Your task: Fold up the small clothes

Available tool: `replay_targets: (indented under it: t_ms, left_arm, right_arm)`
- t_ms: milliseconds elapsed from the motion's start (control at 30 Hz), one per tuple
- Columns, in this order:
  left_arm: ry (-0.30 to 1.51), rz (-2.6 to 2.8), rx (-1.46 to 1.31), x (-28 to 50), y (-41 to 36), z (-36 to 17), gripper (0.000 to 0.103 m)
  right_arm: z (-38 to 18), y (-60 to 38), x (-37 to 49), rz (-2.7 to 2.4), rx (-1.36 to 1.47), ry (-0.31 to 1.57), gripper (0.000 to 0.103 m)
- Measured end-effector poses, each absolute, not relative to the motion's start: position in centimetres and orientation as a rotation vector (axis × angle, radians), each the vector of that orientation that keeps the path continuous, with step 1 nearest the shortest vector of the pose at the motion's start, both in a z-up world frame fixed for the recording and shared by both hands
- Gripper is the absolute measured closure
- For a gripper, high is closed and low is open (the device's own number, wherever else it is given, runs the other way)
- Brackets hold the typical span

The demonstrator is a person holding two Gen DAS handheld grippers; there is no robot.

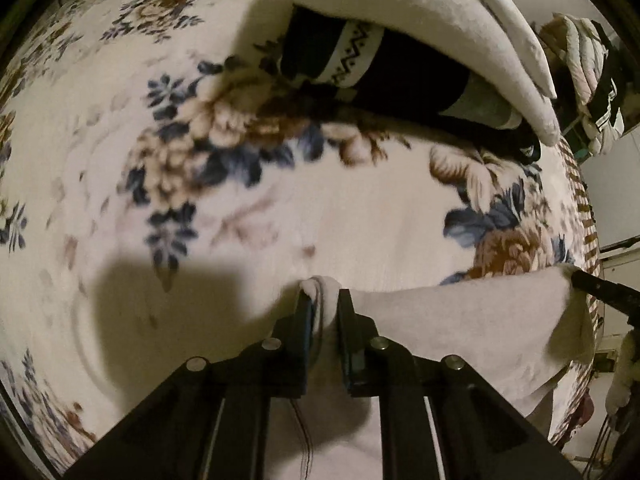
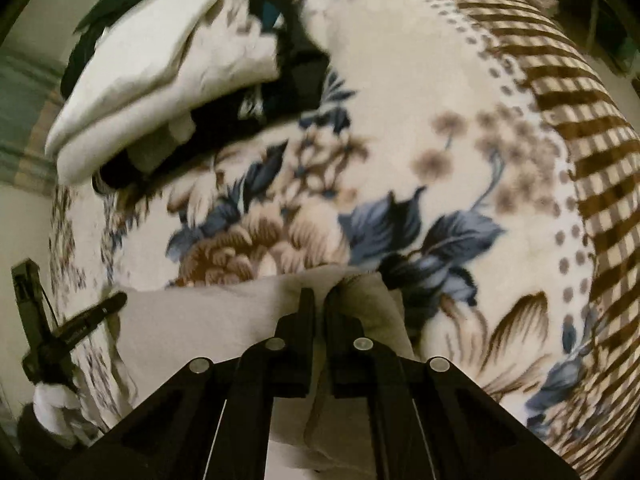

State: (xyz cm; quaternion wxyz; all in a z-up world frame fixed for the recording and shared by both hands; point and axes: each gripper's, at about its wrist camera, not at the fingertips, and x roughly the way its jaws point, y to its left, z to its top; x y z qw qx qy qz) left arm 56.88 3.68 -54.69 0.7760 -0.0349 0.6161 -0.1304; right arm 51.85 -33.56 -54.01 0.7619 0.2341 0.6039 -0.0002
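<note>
A small white cloth (image 1: 460,320) is stretched between both grippers above a floral blanket (image 1: 280,208). My left gripper (image 1: 325,300) is shut on one corner of the cloth. My right gripper (image 2: 320,300) is shut on the other corner of the white cloth (image 2: 208,320). The right gripper's tip shows at the right edge of the left wrist view (image 1: 600,286); the left gripper shows at the lower left of the right wrist view (image 2: 92,320). The cloth hangs below the fingers, its lower part hidden by them.
A pile of clothes lies at the far side of the blanket: white garments (image 1: 420,12) over a black one with a white zigzag band (image 1: 360,52), also in the right wrist view (image 2: 160,80). The blanket's brown checked border (image 2: 580,140) marks the bed edge.
</note>
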Motion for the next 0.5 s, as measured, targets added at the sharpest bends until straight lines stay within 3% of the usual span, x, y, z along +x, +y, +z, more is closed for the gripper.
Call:
replay_targets:
  t_ms: [433,500]
  left_arm:
    - [1.412,-0.278,-0.192,59.6,5.4,-55.9,0.089]
    - [1.385,-0.261,-0.17,58.0,5.4,-54.2,0.088]
  right_arm:
    - [-55.0,-34.3,52.6,-0.022,0.54,1.347,0.098]
    - [-54.2,-34.2,52.2,0.028,0.559,1.352,0.085]
